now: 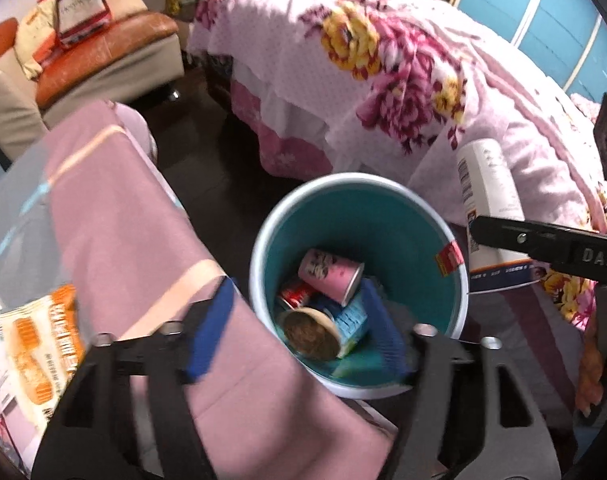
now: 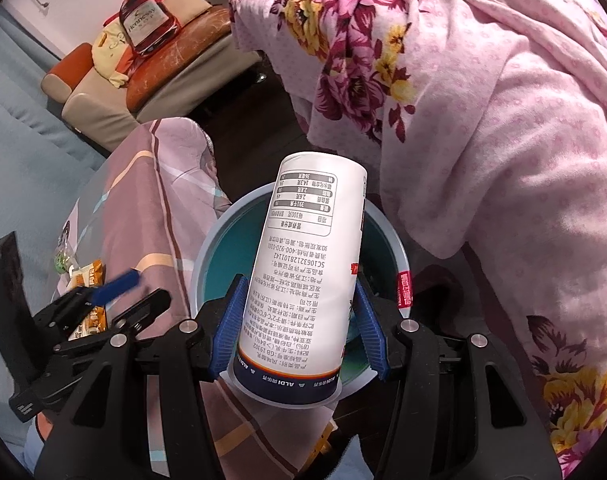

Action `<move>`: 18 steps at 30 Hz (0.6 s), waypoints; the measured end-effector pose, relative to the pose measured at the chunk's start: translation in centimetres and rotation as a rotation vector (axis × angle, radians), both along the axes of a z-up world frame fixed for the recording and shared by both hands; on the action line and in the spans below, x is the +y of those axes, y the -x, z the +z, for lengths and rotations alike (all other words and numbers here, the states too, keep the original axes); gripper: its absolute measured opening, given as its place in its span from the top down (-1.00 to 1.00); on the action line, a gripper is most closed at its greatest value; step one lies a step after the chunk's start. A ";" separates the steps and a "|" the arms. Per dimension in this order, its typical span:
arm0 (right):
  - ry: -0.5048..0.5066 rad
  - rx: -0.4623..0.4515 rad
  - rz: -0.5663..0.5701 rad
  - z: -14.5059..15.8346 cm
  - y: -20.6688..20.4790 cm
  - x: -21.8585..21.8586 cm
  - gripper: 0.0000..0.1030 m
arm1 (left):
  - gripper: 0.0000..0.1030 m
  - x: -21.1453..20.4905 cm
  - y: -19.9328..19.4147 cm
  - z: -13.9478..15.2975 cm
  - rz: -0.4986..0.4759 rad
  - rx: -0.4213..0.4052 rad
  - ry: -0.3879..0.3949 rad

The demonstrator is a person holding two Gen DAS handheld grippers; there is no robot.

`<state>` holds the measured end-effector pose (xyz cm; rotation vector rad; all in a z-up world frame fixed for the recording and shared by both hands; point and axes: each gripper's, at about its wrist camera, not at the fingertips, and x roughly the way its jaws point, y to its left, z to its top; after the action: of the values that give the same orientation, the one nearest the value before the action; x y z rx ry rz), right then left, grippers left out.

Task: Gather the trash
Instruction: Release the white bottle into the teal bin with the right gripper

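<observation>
Right gripper (image 2: 297, 330) clamps the cup (image 2: 303, 264) low on its body above the bin (image 2: 207, 256); looks light, thin-walled, crushable, so squeeze gently. Left gripper (image 1: 299, 328) is open, empty.

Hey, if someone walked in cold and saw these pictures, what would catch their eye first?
Probably the tall white carton clamped in the right claw, poised over the teal bin. Next, the left claw gaping empty above that bin, where a pink cup and other cans already lie. Behind, the loud pink floral blanket drapes the bed.
</observation>
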<state>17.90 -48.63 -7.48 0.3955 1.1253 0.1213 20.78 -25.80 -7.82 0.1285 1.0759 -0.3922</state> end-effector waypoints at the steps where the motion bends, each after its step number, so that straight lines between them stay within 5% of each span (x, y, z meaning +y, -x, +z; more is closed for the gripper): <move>1: 0.002 -0.002 0.004 0.2 0.1 0.2 0.01 | -0.50 0.2 0.2 0.3 0.003 -0.008 0.001; 18: 0.044 0.034 0.060 0.4 0.6 3.8 0.01 | -0.69 5.2 2.3 1.8 0.094 0.004 0.070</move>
<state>17.32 -44.80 -7.03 0.3257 1.1715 0.1427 18.52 -20.65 -6.01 0.0149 1.0665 -0.3446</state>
